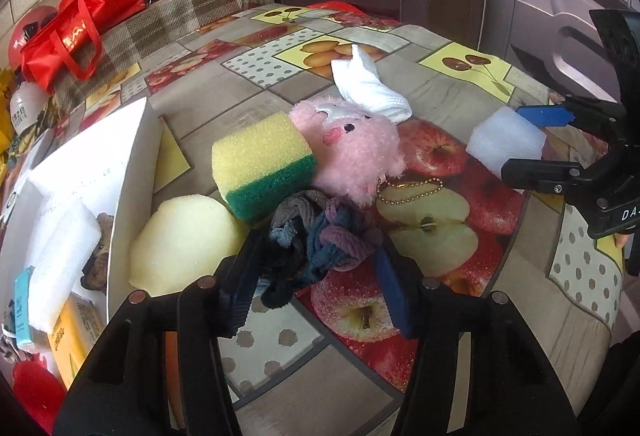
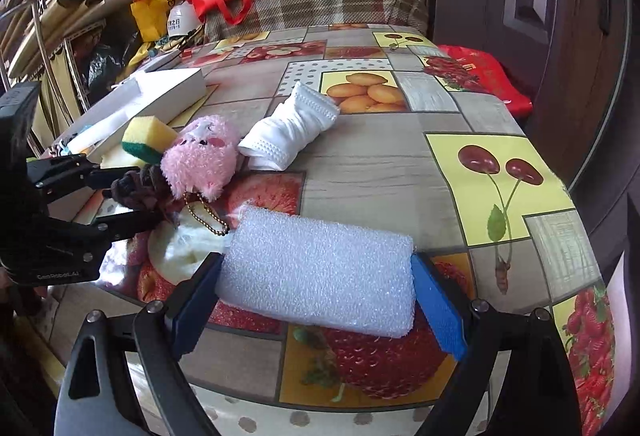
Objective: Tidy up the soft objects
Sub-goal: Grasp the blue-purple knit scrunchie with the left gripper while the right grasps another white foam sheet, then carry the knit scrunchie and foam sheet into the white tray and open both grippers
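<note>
My left gripper [image 1: 320, 276] is closed around a knotted purple-blue rope bundle [image 1: 320, 236] on the table; it also shows in the right wrist view [image 2: 140, 188]. My right gripper [image 2: 320, 300] is shut on a white foam block [image 2: 320, 272], also visible in the left wrist view [image 1: 506, 142]. A pink plush keychain [image 1: 356, 148] lies in the middle, touching a yellow-green sponge [image 1: 264, 164] and a white sock [image 1: 368, 84]. A pale yellow foam piece [image 1: 184, 240] rests against the white box [image 1: 128, 172].
The white box at left holds a white foam slab [image 1: 64, 256] and small packages. Red bags [image 1: 76, 32] and a plaid cushion [image 1: 192, 12] lie beyond the table's far edge. The round table's edge [image 1: 600, 296] is near on the right.
</note>
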The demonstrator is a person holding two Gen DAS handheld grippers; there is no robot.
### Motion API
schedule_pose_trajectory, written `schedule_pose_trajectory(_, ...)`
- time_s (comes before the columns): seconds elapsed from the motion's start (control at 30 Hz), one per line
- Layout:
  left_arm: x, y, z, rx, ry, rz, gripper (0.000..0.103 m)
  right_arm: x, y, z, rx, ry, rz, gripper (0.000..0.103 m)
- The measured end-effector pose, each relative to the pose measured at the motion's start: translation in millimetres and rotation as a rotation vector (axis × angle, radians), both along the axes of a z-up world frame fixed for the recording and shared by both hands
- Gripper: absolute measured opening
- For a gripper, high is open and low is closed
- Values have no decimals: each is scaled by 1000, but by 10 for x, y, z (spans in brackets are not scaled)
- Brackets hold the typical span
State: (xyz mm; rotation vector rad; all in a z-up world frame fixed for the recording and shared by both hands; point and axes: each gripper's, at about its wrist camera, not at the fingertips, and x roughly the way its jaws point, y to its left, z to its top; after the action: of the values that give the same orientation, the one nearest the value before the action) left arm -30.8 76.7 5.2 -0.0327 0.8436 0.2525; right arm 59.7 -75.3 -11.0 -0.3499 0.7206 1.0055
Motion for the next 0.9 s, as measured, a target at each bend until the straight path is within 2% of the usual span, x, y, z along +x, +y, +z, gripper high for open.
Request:
schedule_pose_trajectory(0.03, 4, 24, -4, -17, -1, -1, 54, 2, -10, 1, 7, 4, -2, 92)
schedule_pose_trajectory(0.07, 3, 33, -3, -32, -7, -7, 34, 0, -30, 2, 13, 7, -4, 92)
schedule_pose_trajectory(0.17, -65, 2, 58, -32, -58, -34, 25, 7, -73, 14, 38, 16, -17, 92)
schedule_pose_trajectory(0.37, -359, -174, 284, 60, -244, -68, 24, -2, -242, 90, 132, 10, -68, 91)
schedule_pose_trajectory(0.5, -561, -157, 398, 80, -359, -31, 24, -169, -307, 219, 256, -12, -60, 92)
schedule_pose_trajectory(0.6, -655, -90, 436, 69, -398, 4, 24, -277, -249, 305, 325, -43, -62, 92)
schedule_pose_trajectory(0.77, -737, -35, 457, 67, -416, 40, 24, -383, -211, 464, 431, -123, -115, 92)
schedule_pose_trajectory(0.9, -800, -32, 464, 83, -429, 54, 24, -445, -109, 495, 468, -147, -115, 92)
